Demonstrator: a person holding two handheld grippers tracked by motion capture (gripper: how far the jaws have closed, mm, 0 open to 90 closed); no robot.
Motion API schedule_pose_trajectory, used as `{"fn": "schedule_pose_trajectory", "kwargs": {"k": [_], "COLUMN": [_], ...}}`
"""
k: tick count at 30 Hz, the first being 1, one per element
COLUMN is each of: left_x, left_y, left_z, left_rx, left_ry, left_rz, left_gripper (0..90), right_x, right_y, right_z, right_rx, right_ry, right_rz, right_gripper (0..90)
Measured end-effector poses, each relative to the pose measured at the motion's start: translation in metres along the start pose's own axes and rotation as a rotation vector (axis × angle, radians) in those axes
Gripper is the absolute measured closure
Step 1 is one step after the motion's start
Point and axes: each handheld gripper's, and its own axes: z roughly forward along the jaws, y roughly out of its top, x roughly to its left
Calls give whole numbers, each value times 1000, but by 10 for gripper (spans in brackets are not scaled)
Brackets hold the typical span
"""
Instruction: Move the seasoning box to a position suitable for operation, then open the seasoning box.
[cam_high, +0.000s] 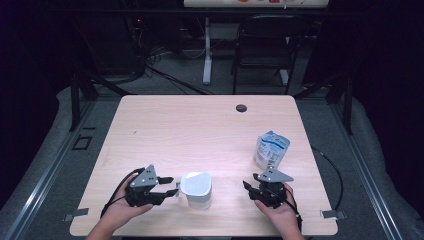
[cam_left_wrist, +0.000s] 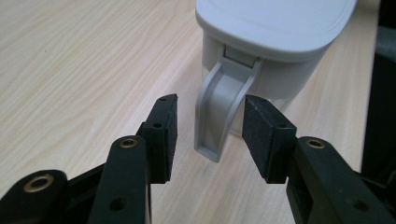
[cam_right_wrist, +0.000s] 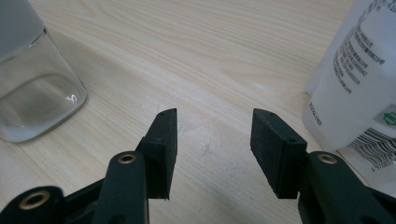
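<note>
Here the high view takes in the whole wooden bench (cam_high: 200, 130), with one jug (cam_high: 196, 190) near its front edge and one white pouch (cam_high: 270, 149) standing well apart to the right. The left gripper view comes in close on the jug's grey handle (cam_left_wrist: 223, 109), hanging from under the white lid (cam_left_wrist: 275, 23), a detail too small to tell from above. The right gripper view shows the jug's clear glass base (cam_right_wrist: 32, 98) at its left edge and the pouch's printed text and barcode at its right.

The left gripper (cam_left_wrist: 210, 135) has its fingers (cam_left_wrist: 161, 133) spread open on either side of the handle, with a gap on both sides, so nothing is gripped. The right gripper (cam_right_wrist: 212, 149) rests between jug and pouch, its fingers also wide apart over bare wood, holding nothing.

Counted: one jug, one pouch, two grippers.
</note>
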Motion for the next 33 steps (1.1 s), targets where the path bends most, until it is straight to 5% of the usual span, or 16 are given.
{"fn": "schedule_pose_trajectory", "kwargs": {"k": [3,16,24,33], "left_x": [2,16,15,-1], "left_y": [1,0,4,20], "left_z": [-8,-19,-20,-25], "left_rx": [-35,-50,-60,-90], "left_ry": [-7,134,154,129], "left_rz": [-1,-117,-137,-114], "left_gripper": [541,545,589,753], "right_x": [1,2,2,5], "right_y": [0,1,2,3], "right_z": [0,-5,-7,-5], "right_rx": [-5,-11,-16,-18], "right_ry": [3,9,4,10], "right_rz": [0,-11,-14,-29], "right_gripper": [516,504,505,513]}}
